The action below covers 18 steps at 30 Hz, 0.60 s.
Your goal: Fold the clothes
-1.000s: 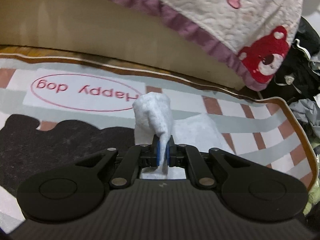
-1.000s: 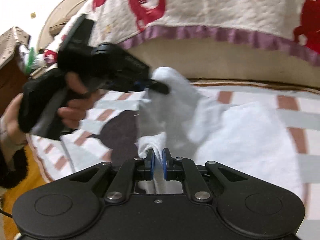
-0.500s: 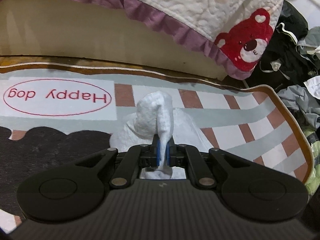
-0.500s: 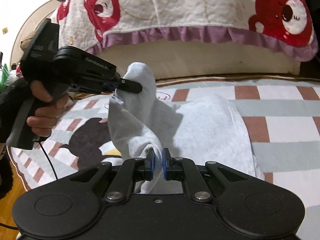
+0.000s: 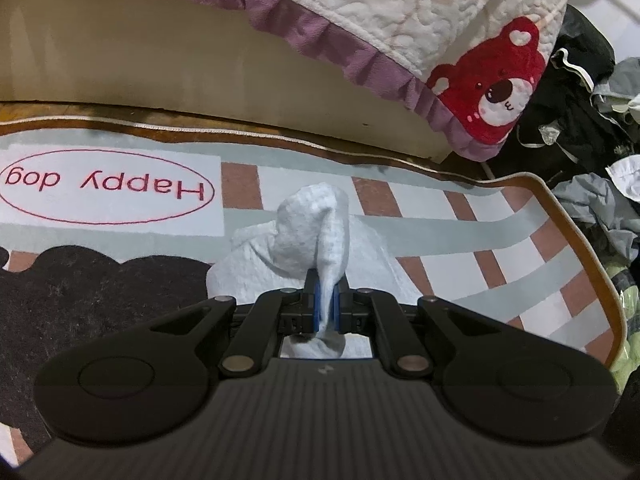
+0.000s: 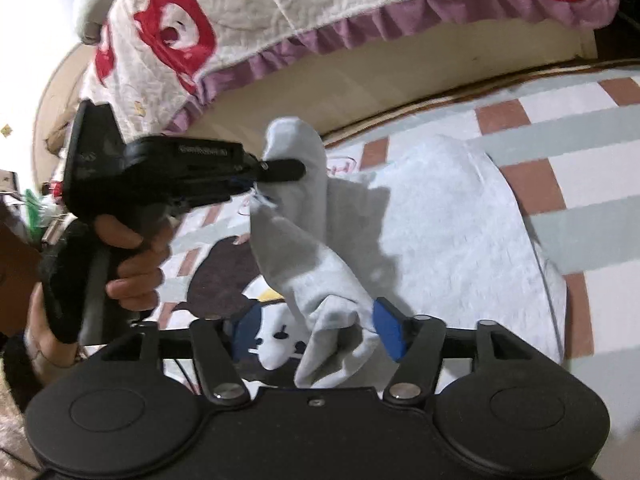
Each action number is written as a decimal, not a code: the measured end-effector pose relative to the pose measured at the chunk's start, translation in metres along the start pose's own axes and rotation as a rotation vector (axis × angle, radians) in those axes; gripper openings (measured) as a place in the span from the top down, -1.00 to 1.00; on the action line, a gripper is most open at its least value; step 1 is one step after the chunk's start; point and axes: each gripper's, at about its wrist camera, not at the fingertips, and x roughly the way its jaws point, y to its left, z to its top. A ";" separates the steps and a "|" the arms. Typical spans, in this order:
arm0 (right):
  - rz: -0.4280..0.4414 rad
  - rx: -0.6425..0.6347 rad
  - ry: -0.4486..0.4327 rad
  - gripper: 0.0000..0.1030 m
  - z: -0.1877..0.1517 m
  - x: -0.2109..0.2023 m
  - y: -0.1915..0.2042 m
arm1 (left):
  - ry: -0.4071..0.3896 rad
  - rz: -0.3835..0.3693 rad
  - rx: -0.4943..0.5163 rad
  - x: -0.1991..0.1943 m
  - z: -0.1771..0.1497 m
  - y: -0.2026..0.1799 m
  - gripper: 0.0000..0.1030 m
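A white garment (image 5: 308, 236) (image 6: 440, 216) lies partly folded on a patterned rug (image 5: 460, 216). My left gripper (image 5: 327, 308) is shut on a pinched-up fold of it, lifting that corner into a peak. In the right wrist view the same left gripper (image 6: 280, 170), held by a hand (image 6: 132, 256), grips the raised corner. My right gripper (image 6: 316, 330) has its jaws opening wide; the blue pads (image 6: 386, 330) stand apart from the cloth edge that hangs loose between them.
A bed with a cream quilt (image 5: 440, 20), red bears and a purple frill, runs along the rug's far edge. A heap of dark and grey clothes (image 5: 580, 120) lies at the right past the rug's brown border. The rug bears a "Happy dog" oval (image 5: 108, 188).
The right gripper's jaws have sprung apart and let go of the cloth edge they pinched. Both grippers shifted sideways along the rug; the left still holds its raised fold.
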 end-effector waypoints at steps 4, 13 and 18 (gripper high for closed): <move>-0.208 -0.028 0.032 -0.40 -0.003 0.026 0.004 | -0.010 -0.008 0.010 -0.004 0.000 -0.002 0.90; 0.116 -0.016 -0.060 0.83 -0.004 -0.007 0.007 | -0.039 -0.087 -0.028 0.002 0.023 -0.014 0.90; -0.014 0.019 -0.101 0.83 -0.006 -0.039 -0.009 | 0.065 -0.111 -0.015 0.074 0.038 -0.056 0.89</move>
